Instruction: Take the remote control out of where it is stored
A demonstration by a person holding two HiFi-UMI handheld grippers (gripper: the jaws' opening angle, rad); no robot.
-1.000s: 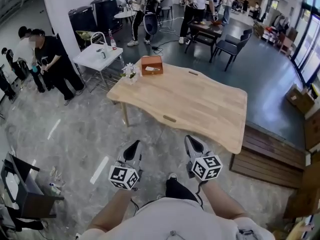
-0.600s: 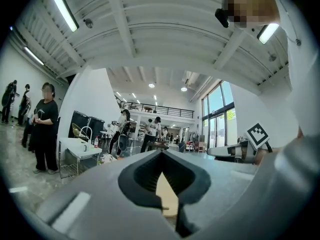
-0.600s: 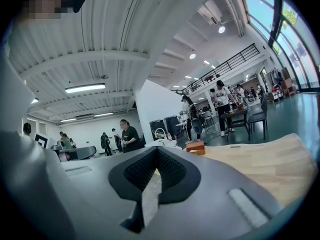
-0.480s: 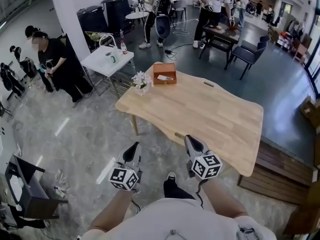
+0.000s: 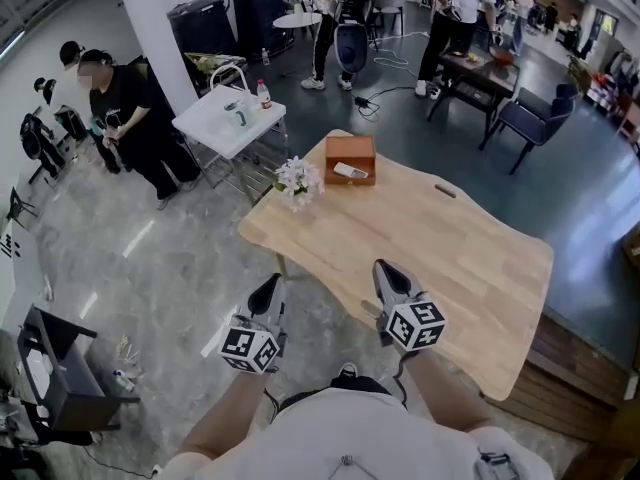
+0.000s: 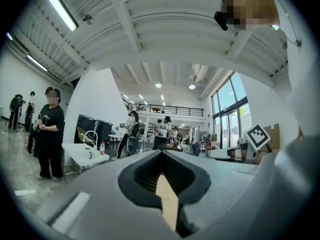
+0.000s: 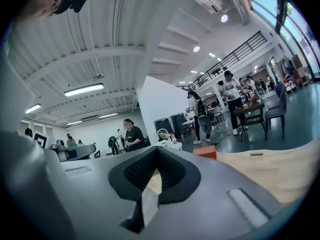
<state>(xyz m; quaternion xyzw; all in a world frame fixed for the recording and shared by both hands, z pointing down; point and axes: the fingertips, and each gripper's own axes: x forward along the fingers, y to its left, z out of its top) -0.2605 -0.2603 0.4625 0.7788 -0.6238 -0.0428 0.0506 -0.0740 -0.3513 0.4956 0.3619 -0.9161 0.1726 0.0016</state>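
Note:
A white remote control lies in an orange box at the far end of the wooden table. The box also shows in the right gripper view, far ahead. My left gripper is held low in front of my body, over the floor short of the table, shut and empty. At the table's near edge my right gripper is shut too, with nothing in it. Both are far from the box. In each gripper view the jaws meet, left gripper and right gripper.
A small bunch of white flowers stands on the table left of the box. A white side table with bottles and a person in black are at the left. Dark chairs and more people stand beyond the table.
The table and the orange box have come closer and lower in the head view. Both grippers stay shut in the same place before my body.

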